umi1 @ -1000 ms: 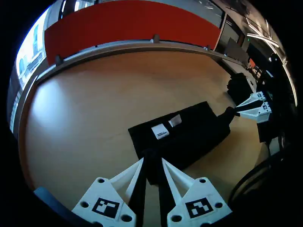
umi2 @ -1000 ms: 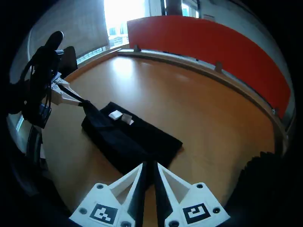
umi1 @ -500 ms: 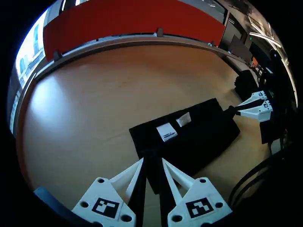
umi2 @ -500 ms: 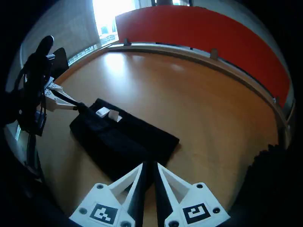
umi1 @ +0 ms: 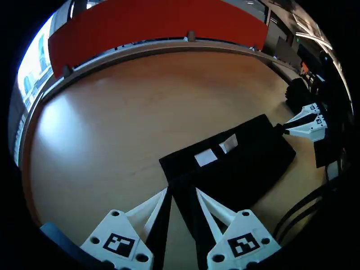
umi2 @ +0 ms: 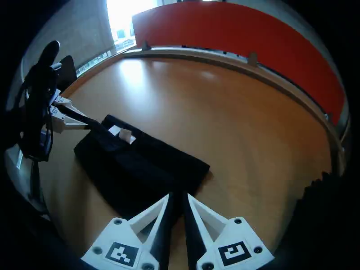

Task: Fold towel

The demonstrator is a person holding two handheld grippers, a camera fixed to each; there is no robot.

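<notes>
Your left hand-held gripper (umi1: 182,191): pinching towel (umi1: 243,166) corner.
Your right hand-held gripper (umi2: 177,195): pinching opposite end.
Towel: black, on desk (umi1: 112,117).

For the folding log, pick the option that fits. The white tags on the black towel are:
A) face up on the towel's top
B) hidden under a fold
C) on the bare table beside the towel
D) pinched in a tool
A: the white tags lie exposed on the upper surface of the black towel, with dark cloth all around them.
</notes>
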